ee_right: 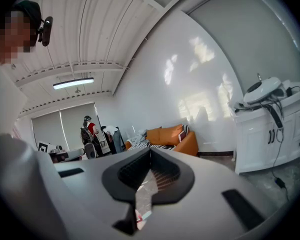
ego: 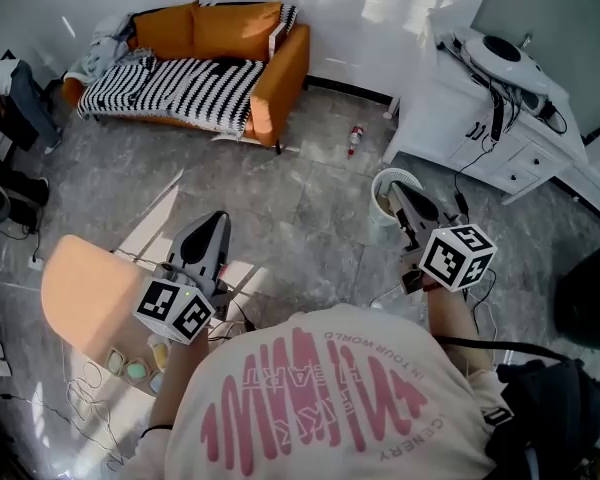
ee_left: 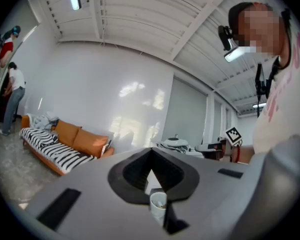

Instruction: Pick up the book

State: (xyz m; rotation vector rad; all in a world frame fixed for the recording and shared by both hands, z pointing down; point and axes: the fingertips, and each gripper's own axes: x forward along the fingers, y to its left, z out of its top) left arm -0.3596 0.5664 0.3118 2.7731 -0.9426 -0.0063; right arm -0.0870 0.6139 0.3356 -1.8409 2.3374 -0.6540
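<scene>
Two grippers are held out over the grey floor, both clenched on nothing. The left hand-held gripper (ego: 218, 222) points level. The right hand-held gripper (ego: 397, 195) tips slightly down, with a white bin (ego: 380, 208) just under its tip. The book (ego: 277, 34) leans upright at the arm end of the orange sofa (ego: 280, 80), well ahead of both grippers.

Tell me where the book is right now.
Head view, upper left: the book leans at the sofa's right end, between the orange back cushion and the armrest.
</scene>
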